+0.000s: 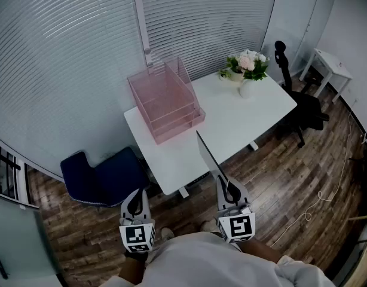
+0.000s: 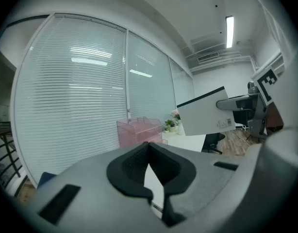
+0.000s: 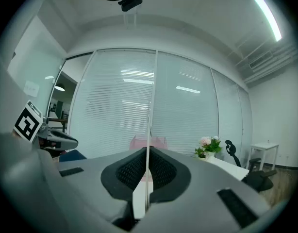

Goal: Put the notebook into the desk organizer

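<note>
The pink see-through desk organizer [image 1: 165, 103] stands at the back left of the white desk [image 1: 237, 121]. My right gripper [image 1: 226, 185] is shut on the notebook [image 1: 208, 156], a thin pale book held upright and edge-on over the desk's near edge. In the left gripper view the notebook [image 2: 205, 118] shows its flat face, right of the organizer [image 2: 139, 130]. Along the right gripper's jaws [image 3: 149, 178] the notebook [image 3: 149, 130] is a thin vertical line in front of the organizer [image 3: 161, 141]. My left gripper [image 1: 135, 203] hangs shut and empty below the desk's near left corner.
A vase of flowers [image 1: 246, 67] stands at the desk's far right. A black office chair [image 1: 303, 106] is right of the desk, a blue chair [image 1: 103, 175] left of it. A small white side table [image 1: 332, 64] is at the far right. Blinds cover the glass wall behind.
</note>
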`<control>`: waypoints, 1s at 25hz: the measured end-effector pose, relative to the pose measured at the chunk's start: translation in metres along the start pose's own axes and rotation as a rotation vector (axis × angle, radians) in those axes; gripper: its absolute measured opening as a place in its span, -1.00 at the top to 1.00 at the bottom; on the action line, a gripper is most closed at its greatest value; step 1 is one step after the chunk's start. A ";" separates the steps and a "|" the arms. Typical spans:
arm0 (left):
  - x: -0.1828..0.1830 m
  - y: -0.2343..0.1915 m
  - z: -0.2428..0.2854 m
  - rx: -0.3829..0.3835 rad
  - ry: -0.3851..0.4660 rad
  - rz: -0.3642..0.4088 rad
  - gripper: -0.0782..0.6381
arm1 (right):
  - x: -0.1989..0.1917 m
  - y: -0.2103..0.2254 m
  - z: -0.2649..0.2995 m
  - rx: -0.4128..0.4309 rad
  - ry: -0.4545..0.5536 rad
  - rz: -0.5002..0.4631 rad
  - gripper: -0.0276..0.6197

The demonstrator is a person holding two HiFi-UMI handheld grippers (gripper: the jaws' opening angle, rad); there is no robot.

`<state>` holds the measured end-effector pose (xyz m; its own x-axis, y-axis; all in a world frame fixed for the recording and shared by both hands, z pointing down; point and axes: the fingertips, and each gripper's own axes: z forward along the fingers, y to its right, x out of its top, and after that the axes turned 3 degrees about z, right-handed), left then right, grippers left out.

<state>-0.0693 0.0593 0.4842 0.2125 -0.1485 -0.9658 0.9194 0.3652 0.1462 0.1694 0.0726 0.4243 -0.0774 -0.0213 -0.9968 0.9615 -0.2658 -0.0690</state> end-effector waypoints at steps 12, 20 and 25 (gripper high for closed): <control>0.000 0.015 0.010 0.010 -0.017 0.000 0.76 | -0.001 0.020 0.003 0.010 0.022 0.016 0.84; -0.004 0.043 0.009 0.057 -0.035 -0.021 0.76 | 0.009 0.042 0.016 0.063 0.053 -0.012 0.84; -0.027 0.056 0.008 0.068 -0.082 -0.048 0.76 | 0.008 0.050 0.039 0.089 0.062 -0.028 0.84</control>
<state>-0.0204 0.0761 0.5202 0.1917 -0.2401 -0.9516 0.9490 0.2927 0.1173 0.2070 0.0213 0.4148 -0.0850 0.0468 -0.9953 0.9319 -0.3499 -0.0960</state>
